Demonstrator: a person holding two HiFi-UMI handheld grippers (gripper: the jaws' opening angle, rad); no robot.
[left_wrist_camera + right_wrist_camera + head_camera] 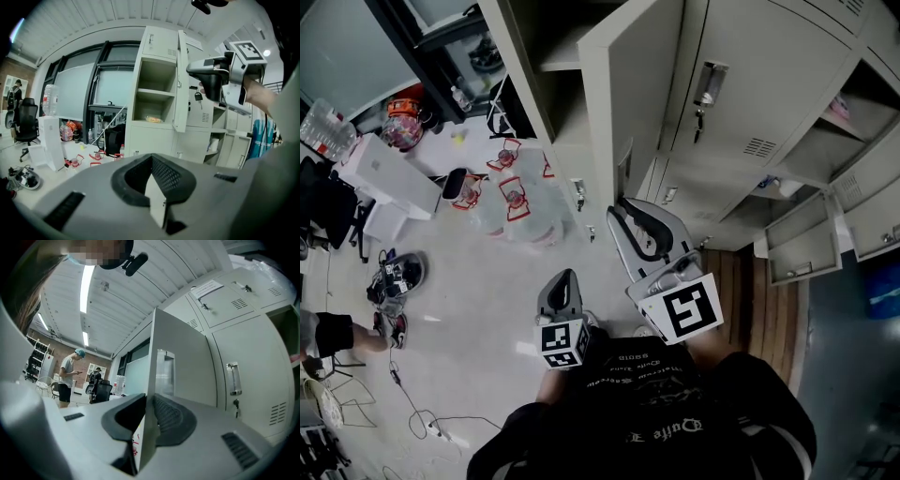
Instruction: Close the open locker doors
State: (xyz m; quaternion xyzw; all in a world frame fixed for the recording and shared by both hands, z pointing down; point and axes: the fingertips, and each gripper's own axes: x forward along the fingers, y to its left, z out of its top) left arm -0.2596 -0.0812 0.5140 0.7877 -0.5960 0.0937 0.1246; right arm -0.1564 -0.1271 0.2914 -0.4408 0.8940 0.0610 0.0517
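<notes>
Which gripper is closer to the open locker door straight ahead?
Right. The right gripper is at the open locker door, its jaws closed on the door's free edge. The left gripper is lower and further back, clear of the door.

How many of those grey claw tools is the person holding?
2. The left gripper, jaws together, holds nothing. The right gripper is clamped on the edge of the open door. None seems to be hidden.

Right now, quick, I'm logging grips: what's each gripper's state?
Left gripper: jaws closed, empty.
Right gripper: jaws closed on the door edge.
</notes>
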